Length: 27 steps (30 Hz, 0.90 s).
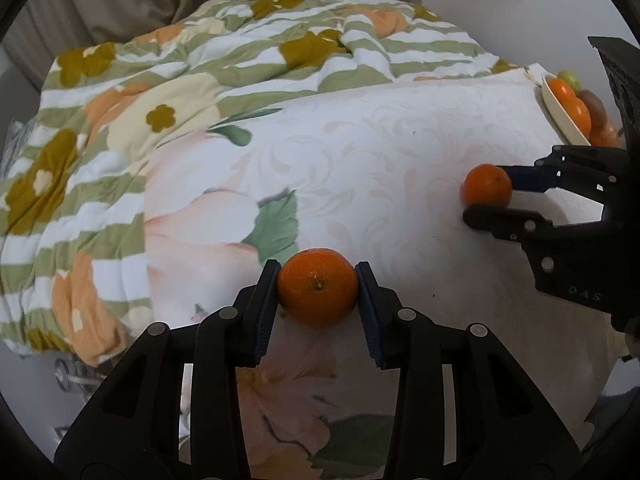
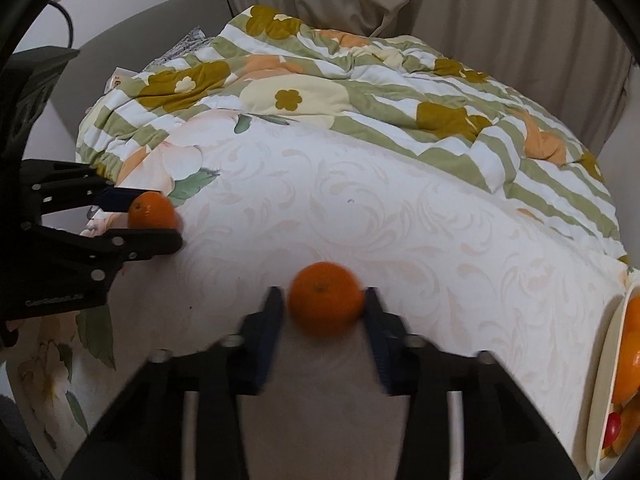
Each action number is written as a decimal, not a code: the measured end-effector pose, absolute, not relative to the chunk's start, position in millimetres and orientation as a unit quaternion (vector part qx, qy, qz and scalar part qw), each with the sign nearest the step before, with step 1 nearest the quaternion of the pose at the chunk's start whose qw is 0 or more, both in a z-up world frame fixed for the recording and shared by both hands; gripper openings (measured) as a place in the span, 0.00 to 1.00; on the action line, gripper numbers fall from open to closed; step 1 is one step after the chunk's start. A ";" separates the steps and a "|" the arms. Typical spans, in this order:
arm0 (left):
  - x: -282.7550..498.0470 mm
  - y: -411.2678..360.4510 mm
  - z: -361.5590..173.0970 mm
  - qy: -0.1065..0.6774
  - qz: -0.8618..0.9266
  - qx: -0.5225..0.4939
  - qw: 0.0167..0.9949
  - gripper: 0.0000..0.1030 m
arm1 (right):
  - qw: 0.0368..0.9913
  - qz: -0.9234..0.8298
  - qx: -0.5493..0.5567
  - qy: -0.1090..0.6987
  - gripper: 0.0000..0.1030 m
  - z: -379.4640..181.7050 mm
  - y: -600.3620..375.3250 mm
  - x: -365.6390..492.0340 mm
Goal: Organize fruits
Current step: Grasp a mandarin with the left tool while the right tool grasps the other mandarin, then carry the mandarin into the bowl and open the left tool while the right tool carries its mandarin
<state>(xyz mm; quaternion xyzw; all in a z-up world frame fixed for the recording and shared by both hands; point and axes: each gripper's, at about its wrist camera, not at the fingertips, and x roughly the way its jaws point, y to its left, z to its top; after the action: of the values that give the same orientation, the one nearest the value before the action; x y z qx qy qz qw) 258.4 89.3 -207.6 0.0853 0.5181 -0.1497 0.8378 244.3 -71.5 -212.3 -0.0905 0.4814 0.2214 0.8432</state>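
Tongs on both sides each pinched one orange fruit above the bed. The left tongs (image 1: 317, 300) pressed their two blue pads against the sides of an orange (image 1: 317, 287), stem end facing the camera. The same tongs appeared in the right wrist view at the left edge (image 2: 154, 216), holding that orange (image 2: 151, 211) just above the bed sheet (image 2: 400, 240).

The right tongs (image 2: 325, 307) gripped a second orange (image 2: 325, 304) between their pads; this view was blurred, so the exact contact on the left pad could not be confirmed. In the left wrist view, the right tongs (image 1: 490, 196) entered from the right, with the second orange (image 1: 487, 185) seated between an upper blue-padded finger and a lower black finger.

The white sheet with a pale scroll pattern covered the near part of the bed. A rumpled floral quilt (image 1: 160, 92) with green stripes lay behind it. A cream bowl (image 1: 560, 118) sat at the far right edge of the sheet, well apart from both held oranges, and contained further fruits (image 1: 572, 104), orange, green and brownish. Curtains (image 2: 440, 4) hung behind the bed.
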 end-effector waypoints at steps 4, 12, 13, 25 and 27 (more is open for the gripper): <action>254.5 97.5 -198.2 0.514 -0.142 0.072 0.843 0.43 | 0.847 0.219 -0.086 0.476 0.32 -205.1 -67.5 242.3; 242.9 113.2 -165.2 0.492 -0.132 0.049 0.859 0.43 | 0.860 0.211 -0.071 0.460 0.32 -175.8 -64.0 230.6; 242.0 114.6 -161.3 0.489 -0.132 0.048 0.861 0.43 | 0.862 0.209 -0.069 0.457 0.32 -170.5 -63.7 228.4; 224.9 106.3 -100.9 0.448 -0.155 0.052 0.879 0.43 | 0.886 0.169 -0.015 0.432 0.32 -106.0 -87.0 194.0; 222.5 96.8 -91.2 0.440 -0.160 0.058 0.882 0.43 | 0.889 0.160 -0.010 0.429 0.32 -97.3 -96.9 187.6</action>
<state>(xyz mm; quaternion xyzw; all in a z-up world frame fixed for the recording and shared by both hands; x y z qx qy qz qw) 222.5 96.8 -91.2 0.0579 0.4402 -0.1600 0.8817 187.6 -96.9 -97.3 -0.0095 0.4294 0.1600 0.8888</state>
